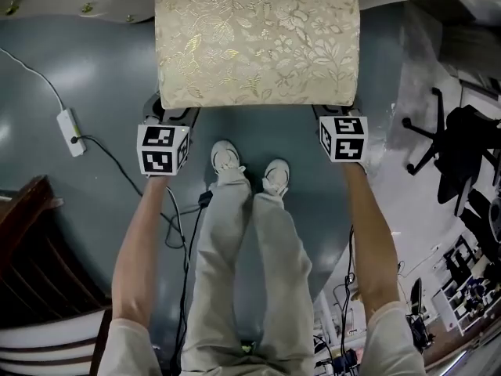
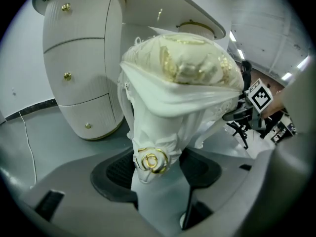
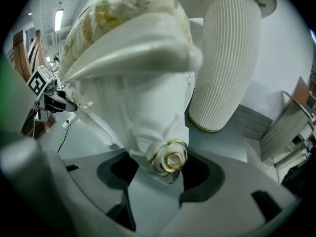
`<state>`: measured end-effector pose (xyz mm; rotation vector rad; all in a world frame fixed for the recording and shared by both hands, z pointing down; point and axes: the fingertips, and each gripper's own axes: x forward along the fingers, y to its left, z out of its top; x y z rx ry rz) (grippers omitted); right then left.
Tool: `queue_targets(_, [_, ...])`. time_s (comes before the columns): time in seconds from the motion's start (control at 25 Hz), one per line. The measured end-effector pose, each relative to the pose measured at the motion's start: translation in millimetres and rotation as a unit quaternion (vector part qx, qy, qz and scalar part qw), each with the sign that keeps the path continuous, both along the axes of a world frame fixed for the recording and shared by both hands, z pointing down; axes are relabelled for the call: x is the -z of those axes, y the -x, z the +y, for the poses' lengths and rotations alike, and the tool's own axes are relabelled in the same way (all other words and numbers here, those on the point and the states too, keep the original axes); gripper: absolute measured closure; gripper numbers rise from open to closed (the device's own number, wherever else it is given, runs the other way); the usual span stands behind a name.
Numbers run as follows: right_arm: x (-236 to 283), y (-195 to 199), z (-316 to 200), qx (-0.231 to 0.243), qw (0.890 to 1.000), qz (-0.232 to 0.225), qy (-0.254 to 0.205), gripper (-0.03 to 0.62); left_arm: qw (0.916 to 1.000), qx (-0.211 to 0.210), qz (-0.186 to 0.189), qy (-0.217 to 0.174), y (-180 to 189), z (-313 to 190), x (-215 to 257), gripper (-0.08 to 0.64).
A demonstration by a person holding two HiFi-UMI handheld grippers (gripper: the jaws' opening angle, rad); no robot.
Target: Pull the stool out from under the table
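The stool [image 1: 258,37] has a cream floral cushion with gold pattern and white carved legs. It stands on the grey floor just in front of my feet, its far edge near the table. My left gripper [image 1: 174,114] is at the stool's front left corner, and my right gripper [image 1: 333,116] is at the front right corner. In the left gripper view a white leg with a gold rose [image 2: 150,161] sits between the dark pads, which press on it. In the right gripper view the other front leg [image 3: 153,127], also with a gold rose, is clamped the same way.
A white dressing table stands behind the stool, with a drawer pedestal [image 2: 81,58] and a ribbed pedestal [image 3: 224,58]. A power strip [image 1: 69,131] and cords lie on the floor at left. A dark wooden chair [image 1: 39,288] is behind left, a black office chair [image 1: 454,147] at right.
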<state>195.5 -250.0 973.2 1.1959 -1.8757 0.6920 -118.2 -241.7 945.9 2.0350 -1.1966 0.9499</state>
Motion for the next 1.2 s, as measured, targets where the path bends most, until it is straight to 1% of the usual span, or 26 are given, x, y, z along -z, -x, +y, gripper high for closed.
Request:
queue_targets(0.24, [-0.9, 2.2, 0.6, -0.004, 1.0, -0.004, -0.005, 0.341, 0.9999, 0.001, -0.011, 0.004, 3.0, -0.4, 0.4, 0.282])
queue_targets(0.52, [-0.8, 0.8, 0.6, -0.002, 1.0, -0.007, -0.014, 0.341, 0.9999, 0.0, -0.012, 0.008, 1.6, 1.7, -2.9, 0.287])
queue_targets(0.92, [-0.1, 3.1, 1.9, -0.01, 0.999, -0.025, -0.024, 0.341, 0.9998, 0.005, -0.016, -0.009, 3.7, -0.1, 0.7, 0.287])
queue_targets(1.2, [-1.8, 3.7, 4.1, -0.009, 1.0, -0.023, -0.019, 0.341, 0.9997, 0.008, -0.017, -0.014, 4.9, 0.4, -0.3, 0.288])
